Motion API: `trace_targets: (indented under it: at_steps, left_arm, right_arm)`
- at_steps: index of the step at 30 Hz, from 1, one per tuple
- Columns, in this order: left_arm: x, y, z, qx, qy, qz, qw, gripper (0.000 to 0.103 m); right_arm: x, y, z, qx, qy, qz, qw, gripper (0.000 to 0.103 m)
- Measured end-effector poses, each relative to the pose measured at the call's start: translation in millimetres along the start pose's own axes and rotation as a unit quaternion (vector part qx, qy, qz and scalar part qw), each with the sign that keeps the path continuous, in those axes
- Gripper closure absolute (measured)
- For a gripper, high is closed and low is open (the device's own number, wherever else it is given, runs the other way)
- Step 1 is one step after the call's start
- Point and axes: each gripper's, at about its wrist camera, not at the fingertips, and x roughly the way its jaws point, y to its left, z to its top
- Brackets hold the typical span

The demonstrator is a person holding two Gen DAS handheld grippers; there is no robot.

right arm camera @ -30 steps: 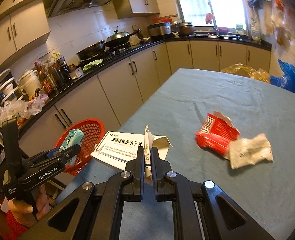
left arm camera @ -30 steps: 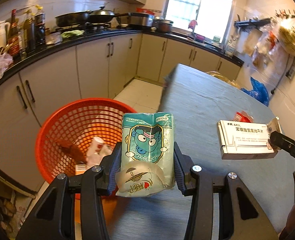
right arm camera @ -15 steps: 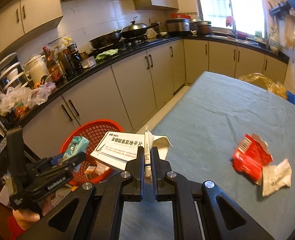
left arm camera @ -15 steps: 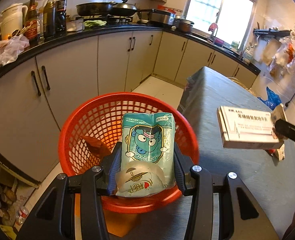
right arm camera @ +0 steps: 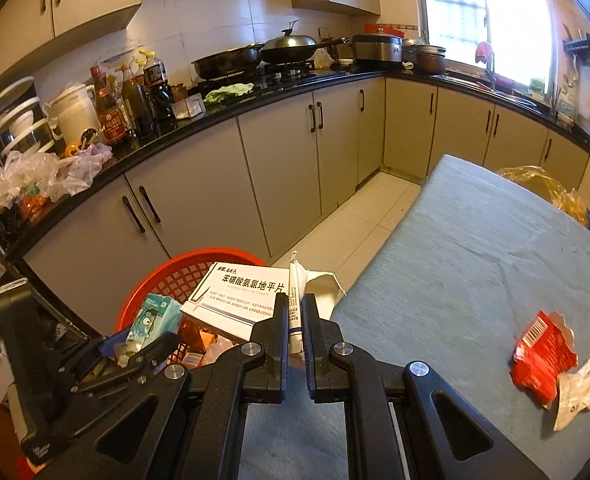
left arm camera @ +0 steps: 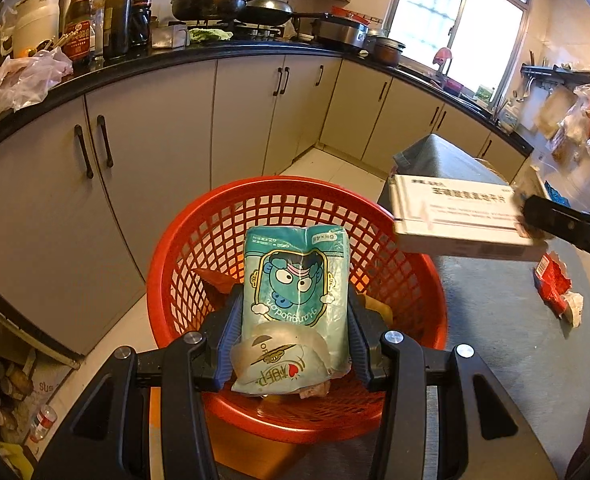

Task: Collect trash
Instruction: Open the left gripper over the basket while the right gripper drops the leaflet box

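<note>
Both loads are now carried over the red basket (left arm camera: 295, 240), which was earlier off at ten o'clock: the tissue pack (left arm camera: 297, 304) is gripped in the left gripper's (left arm camera: 295, 336) jaws and the white box (right arm camera: 235, 296) is pinched by its flap in the right gripper's (right arm camera: 295, 320) closed jaws, so release is judged next.

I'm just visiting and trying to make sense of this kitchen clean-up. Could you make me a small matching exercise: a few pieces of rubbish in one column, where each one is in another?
Things:
1. teal cartoon packet
2. white medicine box
3. red torn wrapper
4. yellow plastic bag

Places:
A. lying loose on the near part of the table
B. clamped in the left gripper over the red basket
C. at the table's far edge
D. pinched by its flap in the right gripper

Pairs: 1-B, 2-D, 3-A, 4-C
</note>
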Motion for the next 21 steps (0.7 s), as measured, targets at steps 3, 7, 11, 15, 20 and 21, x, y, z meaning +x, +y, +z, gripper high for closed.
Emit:
trace_targets:
  at_steps: [3,7,11,15,20,21]
  left_arm:
    - [1.6,1.1,0.4,0.001,0.001,0.000,1.0000,0.058]
    - [3.8,1.1,0.3,0.004,0.002,0.000,1.0000,0.058]
    - [4.3,0.9,0.7,0.004,0.003,0.000,1.0000,0.057]
    - [5.2,0.2,0.1,0.007,0.002,0.002,1.0000,0.056]
    - [5.9,0.3,0.4,0.006,0.001,0.001,1.0000,0.048]
    - [5.7,0.9,0.7,0.006,0.000,0.000,1.0000,0.044]
  right_arm:
    - [9.3,4.2,3.3,-0.003,0.005,-0.004,1.000,0.096]
    - [21.2,8.9,7.6,-0.010,0.010,-0.015,1.000,0.096]
    - [30.8,14.1,10.5,-0.014,0.014,-0.024,1.000,0.096]
    - [38.9,21.5,11.1,-0.026,0.018,-0.026,0.999,0.094]
    - [38.8,21.0,11.1,-0.021,0.023,-0.009,0.999,0.085]
    - [37.2,20.0,11.2,-0.018,0.021,-0.001,1.000,0.082]
